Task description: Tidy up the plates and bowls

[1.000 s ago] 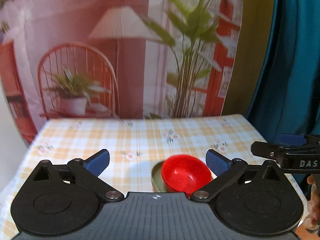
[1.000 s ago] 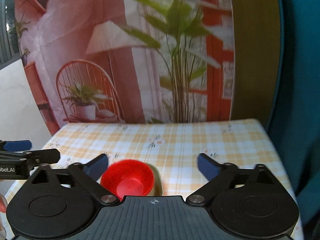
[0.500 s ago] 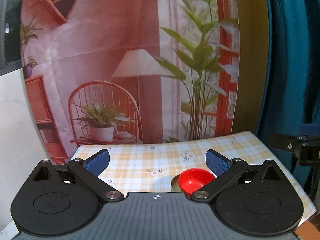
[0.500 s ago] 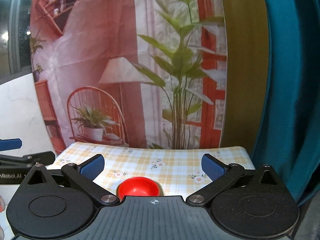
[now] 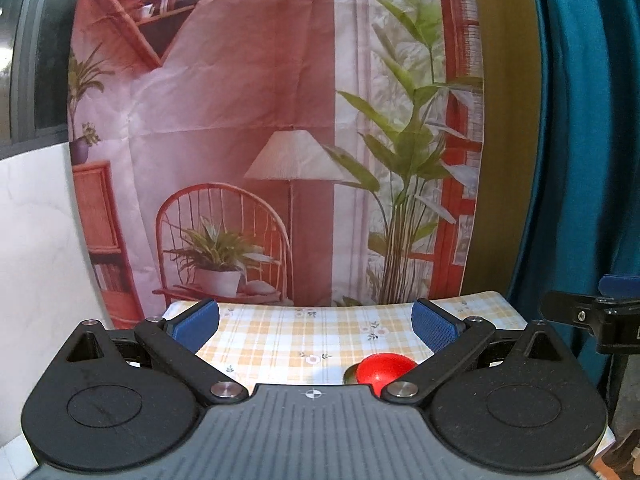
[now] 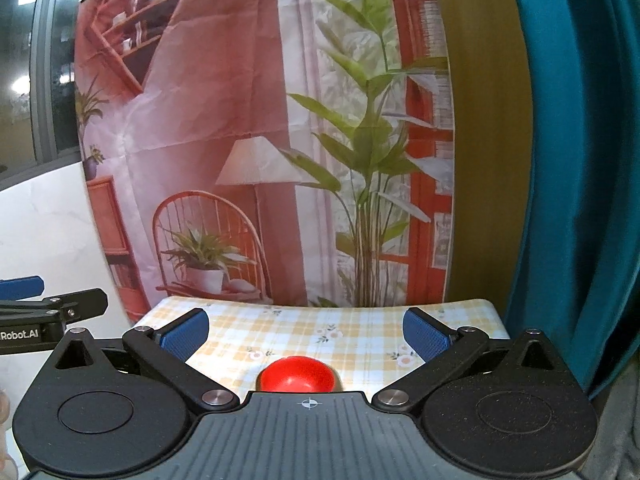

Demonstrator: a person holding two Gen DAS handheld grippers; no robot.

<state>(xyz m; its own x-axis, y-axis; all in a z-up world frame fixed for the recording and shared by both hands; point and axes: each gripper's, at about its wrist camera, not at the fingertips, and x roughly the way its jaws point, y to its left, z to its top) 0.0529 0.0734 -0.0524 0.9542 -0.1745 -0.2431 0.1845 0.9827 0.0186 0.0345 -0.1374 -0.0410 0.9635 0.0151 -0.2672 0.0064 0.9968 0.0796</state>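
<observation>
Right wrist view: both hand-held grippers (image 6: 304,330) (image 5: 316,322) gape empty; red bowl (image 6: 296,376), likely light and slick, suits a rim grip.

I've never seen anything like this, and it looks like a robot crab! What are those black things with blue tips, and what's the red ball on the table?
Those black things are two hand-held grabbers; a person holds one in each hand. Each carries a camera looking forward along its two fingers, so each picture is a grabber's own view. The left gripper and the right gripper are both wide open and hold nothing. The blue pads are their fingertips. In each picture, the other grabber peeks in at the edge.

The red thing is a red bowl, not a ball. It sits on a table with a checked tablecloth. Something greenish, perhaps a plate, shows under it, but it is mostly hidden. The room behind is only a printed backdrop.
</observation>
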